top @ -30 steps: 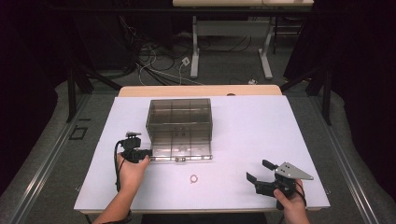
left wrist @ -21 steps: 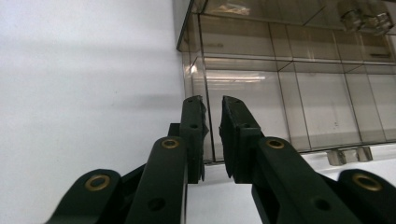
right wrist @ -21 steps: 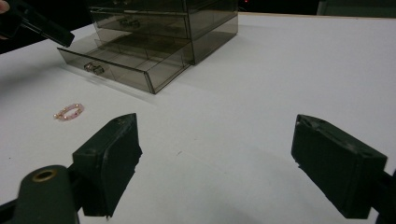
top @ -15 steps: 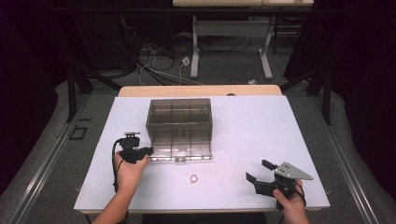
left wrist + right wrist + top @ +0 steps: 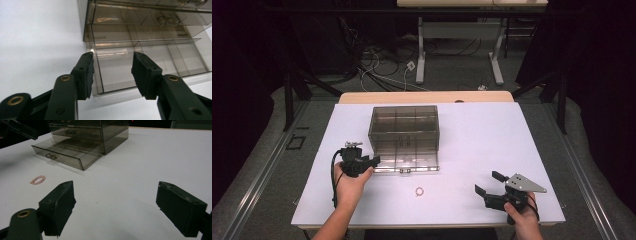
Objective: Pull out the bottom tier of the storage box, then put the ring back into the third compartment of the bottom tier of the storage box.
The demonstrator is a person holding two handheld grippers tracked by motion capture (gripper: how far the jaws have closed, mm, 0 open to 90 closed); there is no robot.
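Here, near to far, by place in the high view unless another view is named.

Right gripper [image 5: 490, 186]: lower right of the frame, jaws wide apart, nothing between them, over bare white table [image 5: 482, 135].

Bead ring [image 5: 420, 191]: small loop of pale pink beads, flat on the table at lower centre; in the right gripper view it lies at middle left [image 5: 37, 179], well apart from that gripper's jaws.

Left gripper [image 5: 371, 161]: lower left of centre, at the left front corner of the pulled-out drawer [image 5: 407, 163]; its jaws have just been opening and stand partly apart, the drawer's left wall rising between them in the left gripper view [image 5: 112, 75], pads not pressing on it.

Drawer: smoky clear plastic, bottom one, slid out toward the lower edge, split by dividers into compartments; those that can be seen look bare.

Drawer box [image 5: 404, 127]: tinted clear cabinet at centre, upper drawers closed; contents too dim to tell.

Ring to drawer: just below the drawer's front, apart from it.
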